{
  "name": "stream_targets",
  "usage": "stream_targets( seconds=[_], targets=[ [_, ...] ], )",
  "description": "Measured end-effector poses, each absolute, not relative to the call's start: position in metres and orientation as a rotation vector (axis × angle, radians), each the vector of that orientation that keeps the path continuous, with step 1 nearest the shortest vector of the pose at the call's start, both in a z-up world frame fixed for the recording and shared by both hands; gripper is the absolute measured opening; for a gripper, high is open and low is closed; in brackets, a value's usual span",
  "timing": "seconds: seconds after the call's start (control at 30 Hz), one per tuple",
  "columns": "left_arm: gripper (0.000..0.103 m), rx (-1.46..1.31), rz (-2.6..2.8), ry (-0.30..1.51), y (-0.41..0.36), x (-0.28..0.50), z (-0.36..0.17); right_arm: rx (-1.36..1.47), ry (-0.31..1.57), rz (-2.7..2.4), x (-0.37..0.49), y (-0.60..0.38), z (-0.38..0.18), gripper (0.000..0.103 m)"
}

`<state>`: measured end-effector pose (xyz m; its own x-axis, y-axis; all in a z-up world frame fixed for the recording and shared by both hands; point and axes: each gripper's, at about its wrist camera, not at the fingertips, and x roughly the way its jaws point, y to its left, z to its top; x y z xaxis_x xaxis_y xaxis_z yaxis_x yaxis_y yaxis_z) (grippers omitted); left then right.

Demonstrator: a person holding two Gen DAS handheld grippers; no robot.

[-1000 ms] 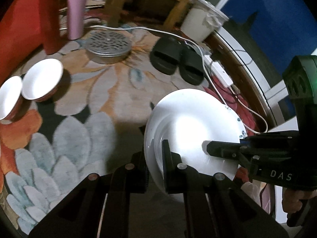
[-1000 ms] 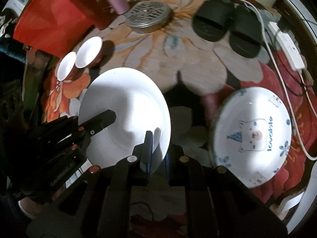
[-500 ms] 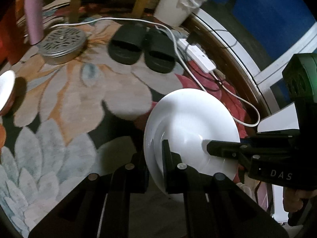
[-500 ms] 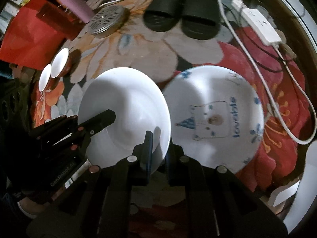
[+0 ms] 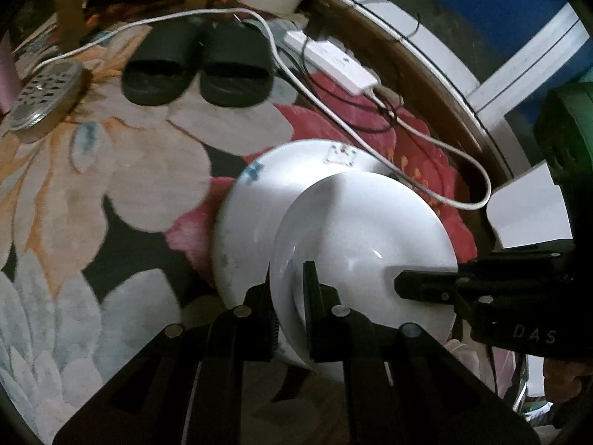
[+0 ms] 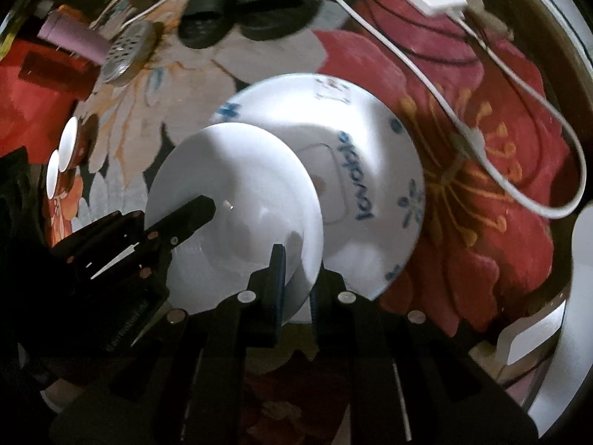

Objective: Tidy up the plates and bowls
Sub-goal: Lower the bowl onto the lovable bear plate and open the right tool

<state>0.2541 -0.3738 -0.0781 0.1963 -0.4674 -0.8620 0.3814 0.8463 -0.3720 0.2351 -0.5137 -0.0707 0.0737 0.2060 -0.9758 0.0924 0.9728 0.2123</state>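
Plain white round ceramic plate point(image 5: 363, 222) is held aloft by its rim between two black two-finger grippers, partly over a larger white ceramic plate w/ blue cartoon print point(image 6: 370, 155) lying on the floral carpet point(image 5: 92, 193). Left gripper point(image 5: 287, 293) is clamped nearly shut on the near rim, one finger under and one over; right gripper point(image 6: 298, 270) is pinched likewise on the opposite rim. Neither pair of jaws shows any gap beyond the plate's thickness.

Vs. a sec. earlier: in the left wrist view the held plate was seen over bare carpet, w/ two small white bowls at left; now the printed plate is seen directly behind and beneath it, and the bowls are gone from that view. In the right wrist view the printed plate, earlier well apart to the right, is now overlapped by the white plate's edge. The grip is unchanged on both sides.

Readable text: "DAS" on the right gripper's body in the left view; blue lettering approx. "lovable" on the printed plate, seen sideways. Partial lettering on the left gripper's body is too dark to read.

Also in frame: pair of black rubber slides point(image 5: 196, 66), white power strip point(image 5: 333, 63) w/ white cable point(image 5: 426, 141), perforated round metal lid point(image 5: 44, 96), two small white bowls point(image 6: 63, 155) at left edge of the right view.
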Motion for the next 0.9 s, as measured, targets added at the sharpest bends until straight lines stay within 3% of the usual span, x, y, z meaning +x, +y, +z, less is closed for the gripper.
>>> stream_targets(
  seconds=[0.67, 0.73, 0.77, 0.83, 0.9],
  targets=[
    [0.011, 0.019, -0.586, 1.25, -0.397, 0.251, -0.099, 0.274, 1.542, 0.084, 0.236, -0.534, -0.101, 0.014],
    [0.021, 0.007, -0.59, 1.259, -0.396, 0.252, -0.099, 0.28, 1.55, 0.089, 0.237, -0.534, -0.102, 0.015],
    [0.039, -0.001, -0.589, 1.261, -0.395, 0.252, -0.099, 0.287, 1.551, 0.087, 0.237, -0.534, -0.102, 0.015],
    [0.057, -0.032, -0.601, 1.244, -0.391, 0.251, -0.094, 0.292, 1.54, 0.081, 0.237, -0.536, -0.099, 0.022],
    [0.061, -0.032, -0.58, 1.231, -0.386, 0.25, -0.09, 0.28, 1.512, 0.07, 0.238, -0.536, -0.092, 0.037]
  ],
)
